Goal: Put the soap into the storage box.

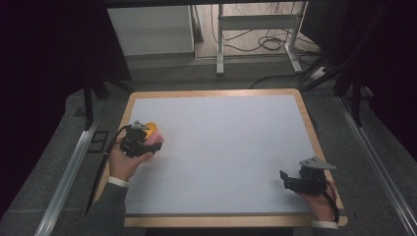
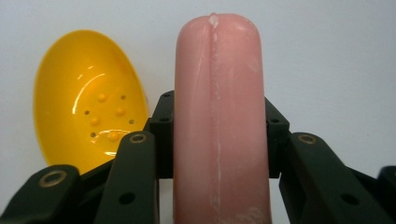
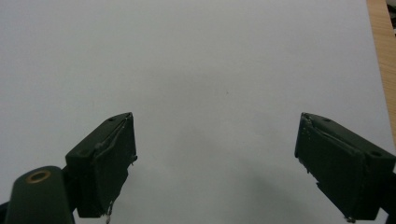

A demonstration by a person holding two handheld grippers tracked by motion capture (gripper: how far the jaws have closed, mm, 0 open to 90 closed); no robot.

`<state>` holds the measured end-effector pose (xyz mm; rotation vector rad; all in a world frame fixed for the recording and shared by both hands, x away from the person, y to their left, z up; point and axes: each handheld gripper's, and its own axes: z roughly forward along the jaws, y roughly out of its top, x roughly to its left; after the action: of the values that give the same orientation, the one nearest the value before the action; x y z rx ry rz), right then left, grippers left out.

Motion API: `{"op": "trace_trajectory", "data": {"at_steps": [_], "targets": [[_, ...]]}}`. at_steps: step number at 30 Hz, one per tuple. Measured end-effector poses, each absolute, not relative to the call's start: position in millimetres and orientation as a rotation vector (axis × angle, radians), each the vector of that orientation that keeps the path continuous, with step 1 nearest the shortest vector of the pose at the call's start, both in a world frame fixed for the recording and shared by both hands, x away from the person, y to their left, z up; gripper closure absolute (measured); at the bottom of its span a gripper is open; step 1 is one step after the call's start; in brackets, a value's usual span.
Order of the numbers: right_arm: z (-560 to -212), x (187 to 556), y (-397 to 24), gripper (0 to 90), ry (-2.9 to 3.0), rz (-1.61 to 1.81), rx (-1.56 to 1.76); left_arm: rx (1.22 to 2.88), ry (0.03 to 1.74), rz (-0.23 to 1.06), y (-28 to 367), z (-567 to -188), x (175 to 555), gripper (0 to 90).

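A pink sausage-shaped piece (image 2: 219, 140) stands lengthwise between the jaws of my left gripper (image 2: 218, 105), which is shut on its sides. The high view shows that gripper (image 1: 145, 142) near the left edge of the white board, with the pink piece (image 1: 157, 138) sticking out ahead of it. A yellow oval dish (image 2: 88, 102) with small holes and bumps in its bottom lies on the board just left of the pink piece, and it shows in the high view (image 1: 152, 126) behind the gripper. My right gripper (image 3: 215, 154) is open over bare white surface, at the board's near right corner (image 1: 286, 179).
The white board has a wooden rim (image 1: 307, 115) and rests on grey carpet. Metal rails (image 1: 69, 172) run along both sides. A white desk frame (image 1: 255, 22) and loose cables (image 1: 270, 44) are on the floor beyond the far edge.
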<state>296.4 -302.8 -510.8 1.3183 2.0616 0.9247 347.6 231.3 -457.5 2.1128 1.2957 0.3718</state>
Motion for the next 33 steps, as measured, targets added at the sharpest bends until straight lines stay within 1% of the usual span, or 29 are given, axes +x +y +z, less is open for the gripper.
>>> {"op": "trace_trajectory", "data": {"at_steps": [6,26,33], "targets": [[-511,296,-303,12.2,2.059,0.929,1.321,2.094,1.317,0.399,236,-459,351,59.7],[-512,297,-303,12.2,2.062,0.922,1.321,2.050,1.362,0.394,249,-461,365,59.7],[-512,297,-303,12.2,2.065,0.920,1.318,2.019,1.395,0.423,255,-461,373,59.7]]}}
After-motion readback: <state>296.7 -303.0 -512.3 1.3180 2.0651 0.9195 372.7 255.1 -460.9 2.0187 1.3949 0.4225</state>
